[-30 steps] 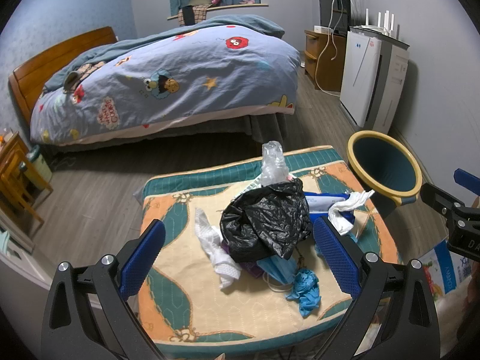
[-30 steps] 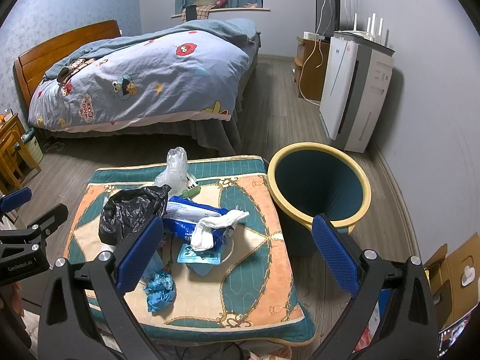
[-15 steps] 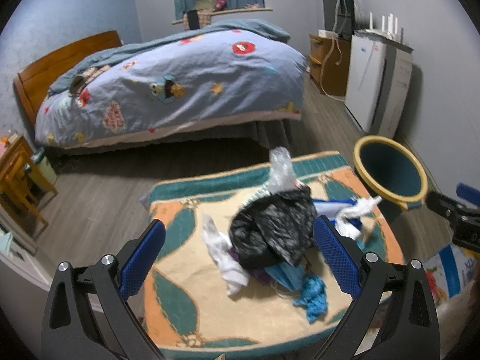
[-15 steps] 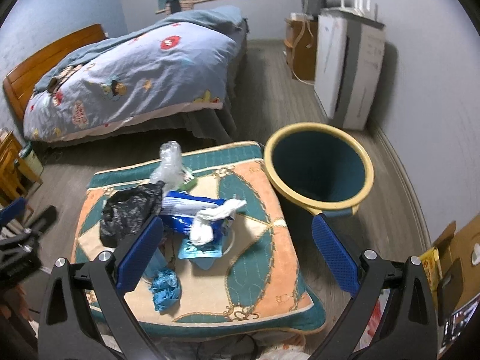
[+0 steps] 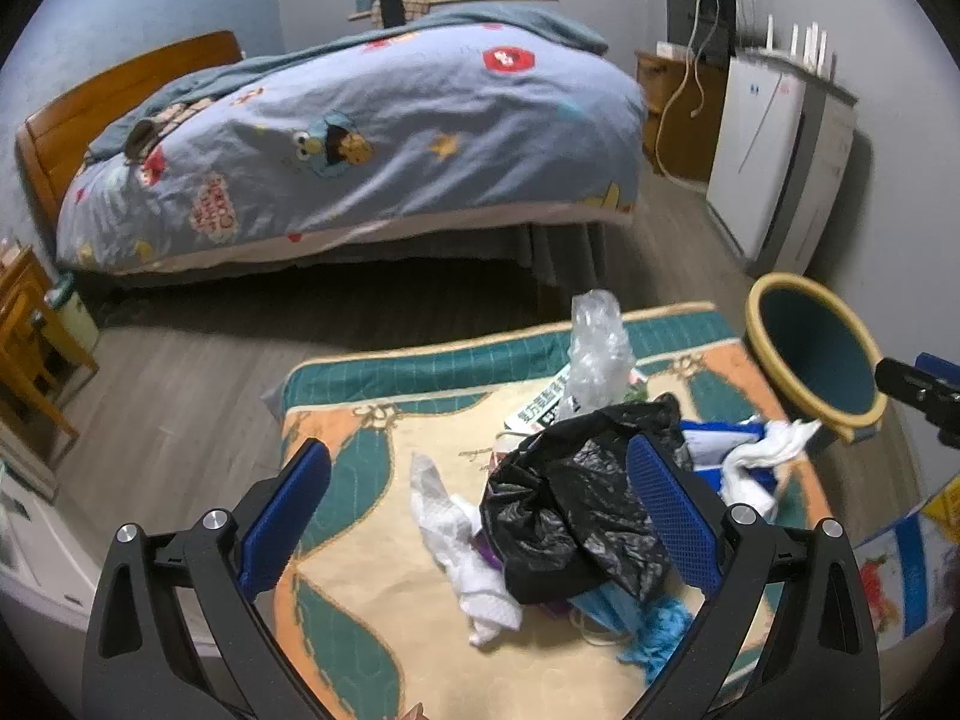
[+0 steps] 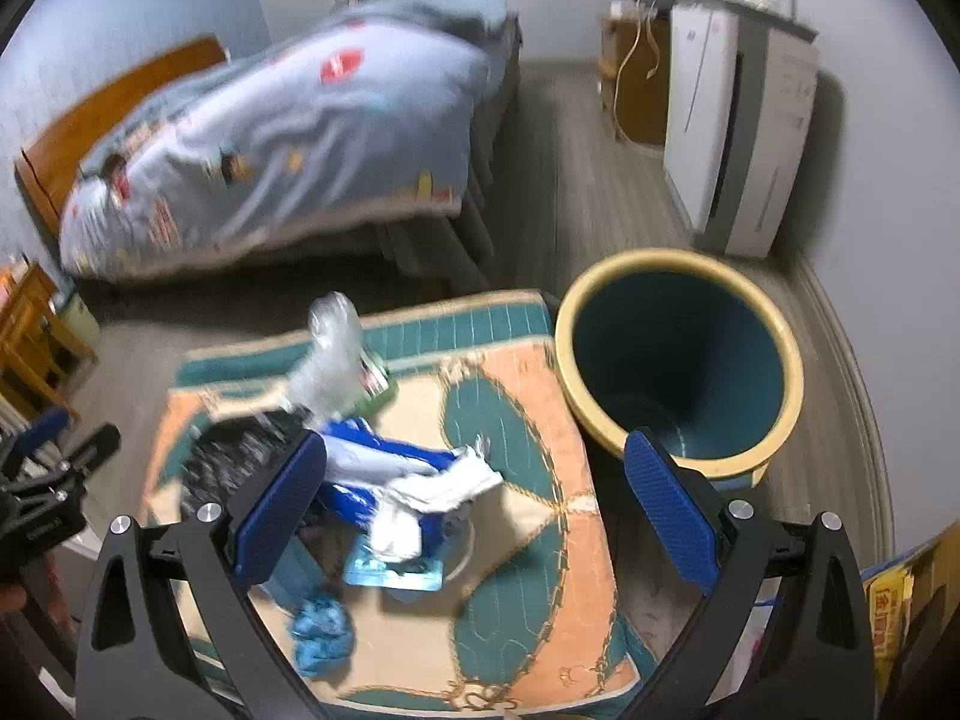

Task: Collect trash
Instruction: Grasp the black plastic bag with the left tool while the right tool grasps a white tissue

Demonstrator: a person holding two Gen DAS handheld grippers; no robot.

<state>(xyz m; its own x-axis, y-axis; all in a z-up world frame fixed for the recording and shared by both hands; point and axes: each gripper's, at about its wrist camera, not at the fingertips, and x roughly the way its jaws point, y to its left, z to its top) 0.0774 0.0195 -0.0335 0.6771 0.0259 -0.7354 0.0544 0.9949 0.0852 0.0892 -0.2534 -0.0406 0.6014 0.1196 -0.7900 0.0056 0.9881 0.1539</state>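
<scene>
Trash lies in a heap on a patterned cushion point(image 5: 372, 570): a black plastic bag point(image 5: 576, 504), a clear bag point(image 5: 594, 348), white tissue point(image 5: 462, 546), a blue packet point(image 6: 384, 462) with white tissue point(image 6: 432, 492) on it, and a crumpled blue mask point(image 6: 321, 633). A teal bin with a yellow rim point(image 6: 681, 360) stands right of the cushion. My left gripper point(image 5: 480, 516) is open above the heap's left side. My right gripper point(image 6: 474, 504) is open above the blue packet and tissue. Both are empty.
A bed with a blue cartoon duvet point(image 5: 360, 138) stands behind the cushion. A white appliance point(image 6: 738, 120) and a wooden cabinet point(image 6: 636, 84) line the right wall. Wooden furniture point(image 5: 30, 348) is at the left. A cardboard box point(image 6: 900, 600) sits at the lower right.
Both grippers have tilted down and moved closer to the heap. The right one has swung towards the cushion and bin. Both stay open.
</scene>
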